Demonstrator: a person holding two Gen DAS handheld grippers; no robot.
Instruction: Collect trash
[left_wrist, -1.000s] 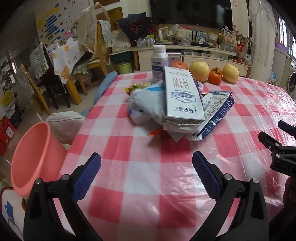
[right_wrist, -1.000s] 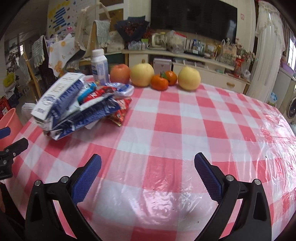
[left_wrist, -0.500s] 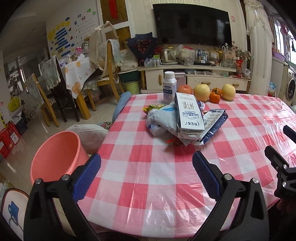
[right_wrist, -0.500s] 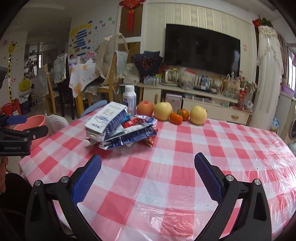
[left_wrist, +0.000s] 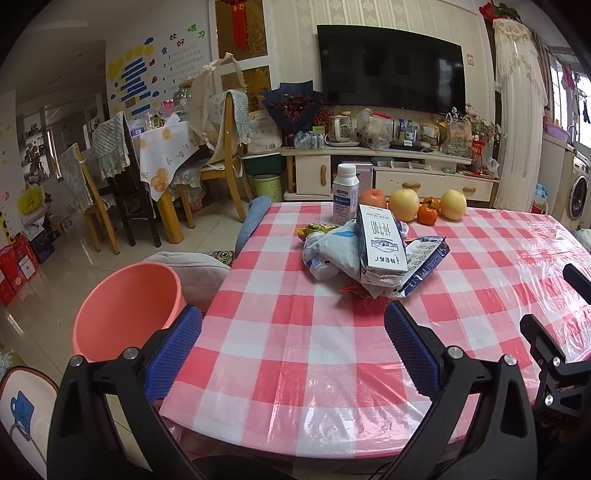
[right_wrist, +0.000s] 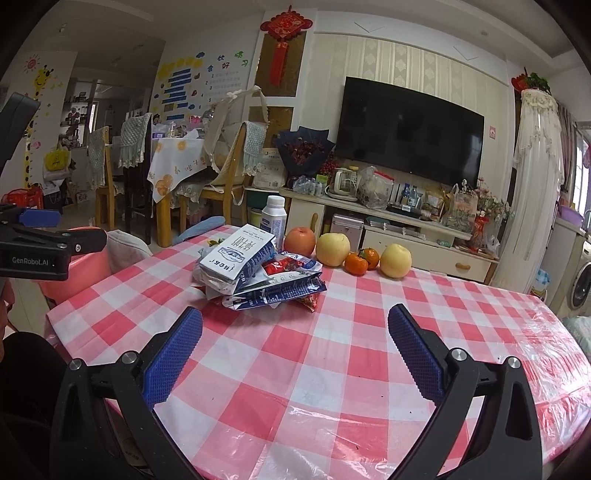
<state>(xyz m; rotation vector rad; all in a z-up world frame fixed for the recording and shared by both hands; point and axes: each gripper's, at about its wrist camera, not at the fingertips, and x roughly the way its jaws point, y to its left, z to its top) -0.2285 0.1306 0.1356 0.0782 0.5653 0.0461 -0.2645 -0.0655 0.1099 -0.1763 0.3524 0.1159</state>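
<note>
A heap of trash lies mid-table: a white-and-blue milk carton (left_wrist: 380, 242) on top of a pale plastic bag (left_wrist: 334, 249) and a blue snack bag (left_wrist: 424, 264). The right wrist view shows the carton (right_wrist: 236, 258), the blue bag (right_wrist: 280, 291) and a red wrapper (right_wrist: 284, 266). A pink bin (left_wrist: 127, 306) stands on the floor left of the table. My left gripper (left_wrist: 291, 347) is open and empty over the table's near edge. My right gripper (right_wrist: 293, 350) is open and empty, also short of the heap.
A white bottle (left_wrist: 345, 194), apples (left_wrist: 403, 204) and tangerines (left_wrist: 427, 213) stand at the table's far edge. The checked tablecloth (left_wrist: 295, 332) is covered in clear plastic. A grey cushioned seat (left_wrist: 192, 264) sits between bin and table. Chairs and a TV cabinet stand behind.
Both grippers have pulled back and up from the heap, so the table edge and pink bin now show more fully. Both stayed open.
</note>
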